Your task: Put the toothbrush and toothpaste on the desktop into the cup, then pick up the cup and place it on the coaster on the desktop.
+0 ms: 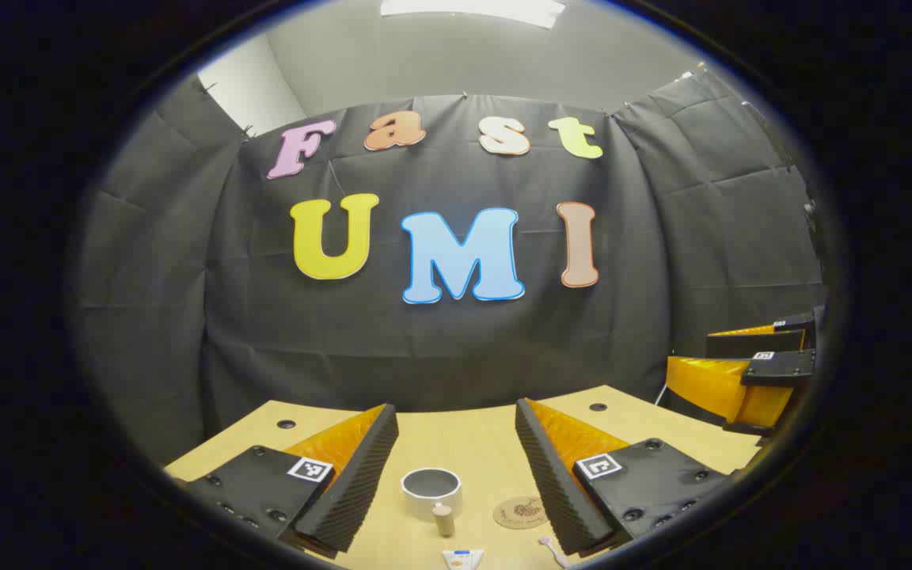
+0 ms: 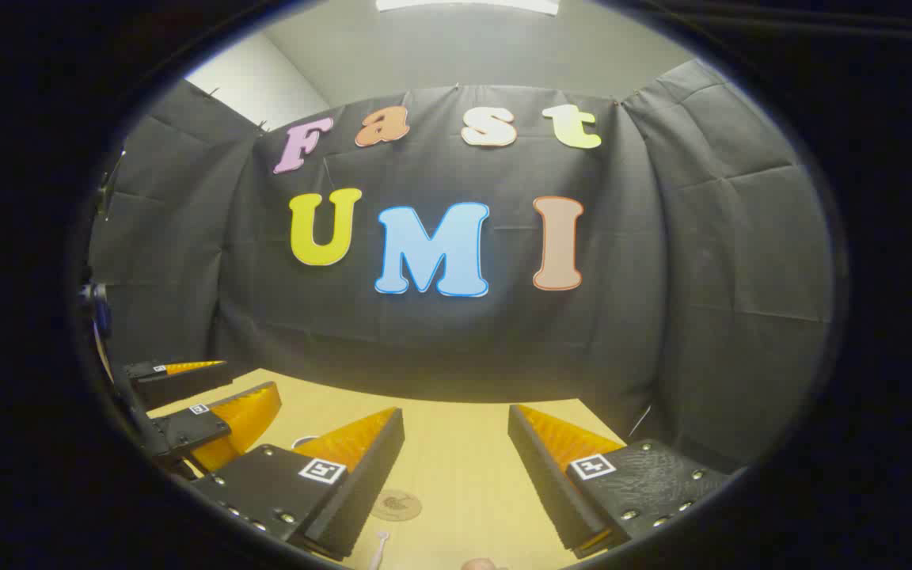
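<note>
Pale wood desk, nothing yet in the cup

Pale wood is seen on the desk (image 1: 464, 443), where every task item lies loose. The white cup (image 1: 431, 491) is stood upright and empty near the middle of the desk, with a small wooden peg-like piece (image 1: 444, 519) just in front of it toward the near edge; what that piece is cannot be told. The round coaster (image 1: 521, 512) is laid flat just beside the cup, apart from it. At the near edge the toothpaste tube (image 1: 462, 559) and the end of the toothbrush (image 1: 554, 550) are cut off by the view.

The left gripper (image 1: 456, 467) is held above the desk with jaws spread wide and nothing between them. The right gripper (image 2: 456, 467) is likewise spread and empty, with the coaster (image 2: 397, 504) below it.

No step is judged done: both items remain to be put in the cup, and the cup moved to the coaster. The peg near the cup may obstruct a low approach.
</note>
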Action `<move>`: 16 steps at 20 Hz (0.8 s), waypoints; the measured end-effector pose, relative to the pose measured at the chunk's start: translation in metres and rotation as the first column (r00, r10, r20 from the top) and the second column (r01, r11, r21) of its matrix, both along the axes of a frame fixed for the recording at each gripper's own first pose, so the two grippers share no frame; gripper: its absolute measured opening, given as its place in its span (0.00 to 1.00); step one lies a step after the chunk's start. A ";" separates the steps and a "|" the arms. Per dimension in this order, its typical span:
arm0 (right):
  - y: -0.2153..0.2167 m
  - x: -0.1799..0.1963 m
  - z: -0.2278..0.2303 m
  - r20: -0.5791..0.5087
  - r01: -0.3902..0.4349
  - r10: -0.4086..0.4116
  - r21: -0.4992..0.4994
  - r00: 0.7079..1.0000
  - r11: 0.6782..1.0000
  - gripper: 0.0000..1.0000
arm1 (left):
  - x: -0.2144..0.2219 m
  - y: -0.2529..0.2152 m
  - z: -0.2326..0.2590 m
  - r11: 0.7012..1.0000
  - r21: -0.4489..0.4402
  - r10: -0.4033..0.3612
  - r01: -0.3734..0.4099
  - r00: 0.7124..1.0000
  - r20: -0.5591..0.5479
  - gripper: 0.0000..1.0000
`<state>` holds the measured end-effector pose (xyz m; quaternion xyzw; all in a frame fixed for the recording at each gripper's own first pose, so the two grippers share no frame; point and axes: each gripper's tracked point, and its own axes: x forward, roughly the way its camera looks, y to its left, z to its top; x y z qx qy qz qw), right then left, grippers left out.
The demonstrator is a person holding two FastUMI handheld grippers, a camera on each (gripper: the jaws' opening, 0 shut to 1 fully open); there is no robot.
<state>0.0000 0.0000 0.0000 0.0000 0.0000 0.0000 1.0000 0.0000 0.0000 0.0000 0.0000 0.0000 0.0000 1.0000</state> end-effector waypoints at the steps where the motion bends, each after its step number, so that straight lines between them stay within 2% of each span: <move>1: 0.000 0.000 -0.002 -0.008 -0.002 0.002 0.002 1.000 1.000 0.87 | 0.000 0.000 -0.001 1.000 -0.001 -0.001 0.001 1.000 -0.003 0.94; 12: 0.007 0.008 -0.021 -0.105 -0.021 0.025 0.038 0.994 0.999 0.88 | 0.001 0.003 -0.031 1.000 -0.008 -0.008 0.008 0.993 -0.119 0.94; 15: 0.009 0.009 -0.027 -0.131 -0.029 0.035 0.048 0.991 0.998 0.88 | 0.001 0.003 -0.036 1.000 -0.016 -0.011 0.008 0.990 -0.140 0.97; 16: 0.010 0.009 -0.029 -0.139 -0.031 0.037 0.049 0.990 0.998 0.88 | 0.001 0.003 -0.038 1.000 -0.024 -0.013 0.010 0.989 -0.146 0.94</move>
